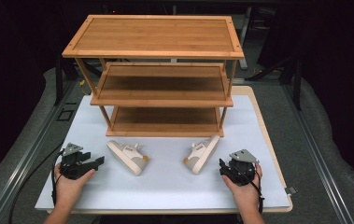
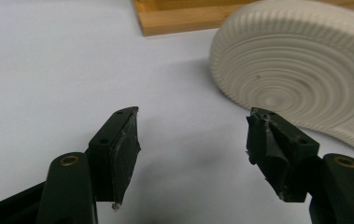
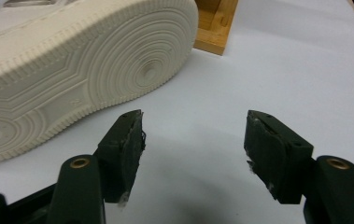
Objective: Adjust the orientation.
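Two cream sneakers lie on their sides on the white mat, in front of the wooden shelf. The left sneaker (image 1: 128, 157) is just right of my left gripper (image 1: 100, 162), and its ribbed sole (image 2: 300, 70) shows beyond the open jaws of that gripper (image 2: 193, 128). The right sneaker (image 1: 201, 154) lies just left of my right gripper (image 1: 222, 166), with its sole (image 3: 81, 65) ahead and to the left of that gripper's open jaws (image 3: 194, 128). Nothing is between either pair of jaws. A hand holds each gripper low over the mat.
A three-tier bamboo shelf (image 1: 158, 74) stands at the back of the white mat (image 1: 165, 186), all tiers bare. Its bottom frame (image 2: 184, 18) lies just behind the sneakers, and one corner (image 3: 214, 28) is near the right sneaker. Metal rails run along both table sides.
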